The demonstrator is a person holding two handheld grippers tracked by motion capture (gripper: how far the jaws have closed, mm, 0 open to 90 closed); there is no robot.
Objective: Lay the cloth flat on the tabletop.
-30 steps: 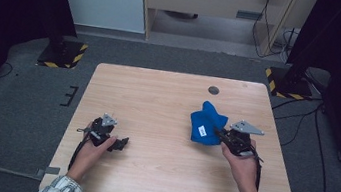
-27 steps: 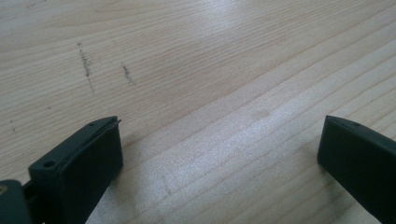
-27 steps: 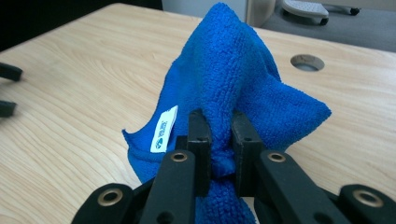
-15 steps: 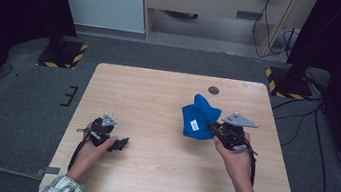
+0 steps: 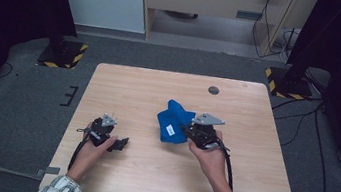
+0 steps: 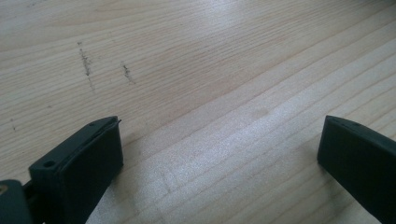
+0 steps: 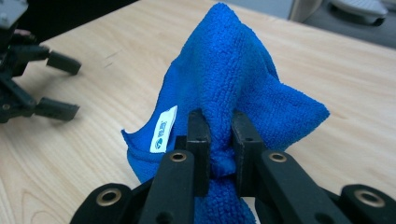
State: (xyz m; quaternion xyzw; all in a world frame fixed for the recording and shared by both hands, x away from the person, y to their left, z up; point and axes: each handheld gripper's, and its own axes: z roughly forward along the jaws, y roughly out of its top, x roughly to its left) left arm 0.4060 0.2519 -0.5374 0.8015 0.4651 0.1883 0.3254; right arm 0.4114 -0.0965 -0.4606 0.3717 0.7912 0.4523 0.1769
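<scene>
Blue cloth (image 7: 233, 79), its white tag (image 7: 163, 129) print unreadable, sits pinched in your right gripper (image 7: 219, 140); your left gripper (image 6: 219, 154) gapes empty on the table (image 6: 196, 56).

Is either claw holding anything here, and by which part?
The right claw pinches the blue cloth by a bunched fold near its lower edge; the left claw is open, holding nothing.

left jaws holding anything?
No. In the left gripper view the left gripper has its jaws wide apart over bare table, with nothing between them.
</scene>
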